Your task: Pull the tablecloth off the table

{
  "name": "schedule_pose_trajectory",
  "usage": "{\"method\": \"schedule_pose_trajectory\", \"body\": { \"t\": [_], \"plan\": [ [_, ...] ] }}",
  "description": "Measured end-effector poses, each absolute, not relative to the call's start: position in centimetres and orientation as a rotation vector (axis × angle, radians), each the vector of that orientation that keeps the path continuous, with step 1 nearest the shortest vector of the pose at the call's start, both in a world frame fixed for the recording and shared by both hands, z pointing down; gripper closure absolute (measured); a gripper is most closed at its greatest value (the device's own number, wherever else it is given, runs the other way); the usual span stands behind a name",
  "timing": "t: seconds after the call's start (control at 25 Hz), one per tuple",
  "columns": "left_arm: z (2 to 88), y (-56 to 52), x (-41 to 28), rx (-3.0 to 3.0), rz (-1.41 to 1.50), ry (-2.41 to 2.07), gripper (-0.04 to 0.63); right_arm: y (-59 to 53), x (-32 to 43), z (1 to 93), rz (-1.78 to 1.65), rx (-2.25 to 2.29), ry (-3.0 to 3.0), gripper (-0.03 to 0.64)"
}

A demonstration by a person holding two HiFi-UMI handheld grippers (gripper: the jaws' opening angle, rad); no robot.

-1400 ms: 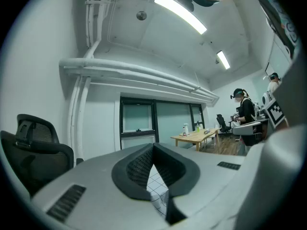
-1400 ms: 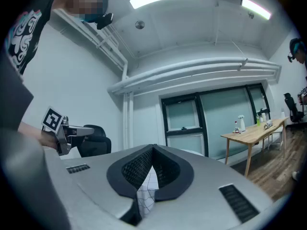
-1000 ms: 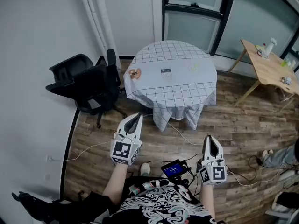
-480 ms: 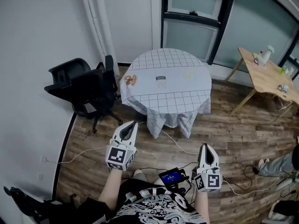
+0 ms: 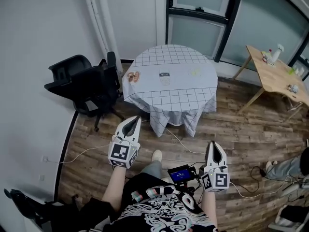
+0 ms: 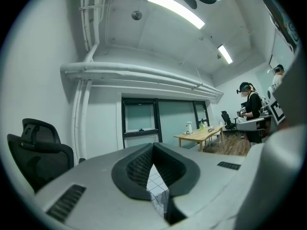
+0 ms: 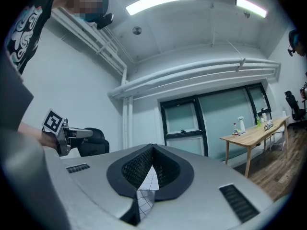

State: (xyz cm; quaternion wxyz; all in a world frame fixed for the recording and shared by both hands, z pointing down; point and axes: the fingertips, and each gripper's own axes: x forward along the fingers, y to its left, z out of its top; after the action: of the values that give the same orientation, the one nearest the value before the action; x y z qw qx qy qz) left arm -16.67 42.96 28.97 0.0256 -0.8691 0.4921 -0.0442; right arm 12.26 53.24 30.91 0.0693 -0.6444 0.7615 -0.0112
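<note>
Here we hold the left gripper (image 5: 135, 120) and the right gripper (image 5: 213, 144) closed and empty above the wooden floor (image 5: 241, 129), well short of the checked tablecloth (image 5: 169, 76), which lies draped over the round counter it hides.

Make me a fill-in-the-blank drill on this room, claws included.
The tablecloth drapes a top that is ____ in outline.
The office chair beside it is coloured ____.
The left claw and right claw hold nothing; their jaws are ____.
The wooden table stands toward the head view's ____ edge.
Missing words: round, black, shut, right.
</note>
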Motion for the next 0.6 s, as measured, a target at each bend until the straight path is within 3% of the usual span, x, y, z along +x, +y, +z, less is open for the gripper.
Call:
{"method": "schedule_pose_trajectory", "body": {
  "t": [0.6],
  "plan": [
    [30.6,32.6,-13.4,-2.722,-0.126,1.476,0.584,43.7,14.5,32.7,-0.055,-1.966,2.311,0.591]
  ]
}}
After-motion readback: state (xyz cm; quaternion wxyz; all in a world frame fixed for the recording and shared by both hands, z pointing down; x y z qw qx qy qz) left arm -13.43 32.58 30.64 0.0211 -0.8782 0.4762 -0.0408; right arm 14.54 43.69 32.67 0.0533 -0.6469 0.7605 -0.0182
